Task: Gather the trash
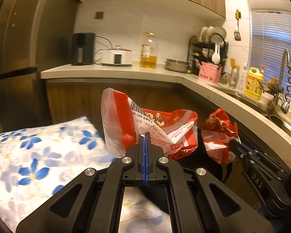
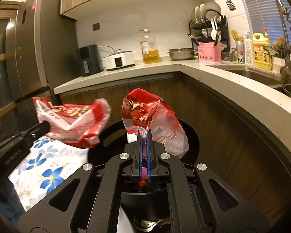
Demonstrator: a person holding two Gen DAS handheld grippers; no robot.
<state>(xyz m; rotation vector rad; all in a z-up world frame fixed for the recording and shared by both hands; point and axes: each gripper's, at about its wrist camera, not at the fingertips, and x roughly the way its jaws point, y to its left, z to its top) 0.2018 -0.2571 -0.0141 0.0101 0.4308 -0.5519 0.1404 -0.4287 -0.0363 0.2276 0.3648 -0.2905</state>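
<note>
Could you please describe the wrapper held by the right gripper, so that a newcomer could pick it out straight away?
Start at the curved white countertop and look down to the round black bin before it. Above the bin, the right gripper pinches a crumpled red-and-clear wrapper. Unlike the barcoded red-and-white bag in the left gripper, it carries a small cartoon rabbit.

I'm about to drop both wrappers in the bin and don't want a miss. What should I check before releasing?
1. Left gripper shut on the barcode wrapper: ok.
2. Right gripper shut on the clear-and-red bag: ok.
3. Bag hangs over the black bin: ok.
4. Barcode wrapper over the bin: not ok, it sits partly above the floral cloth.
5. Bin mouth unobstructed: cannot tell.
</note>
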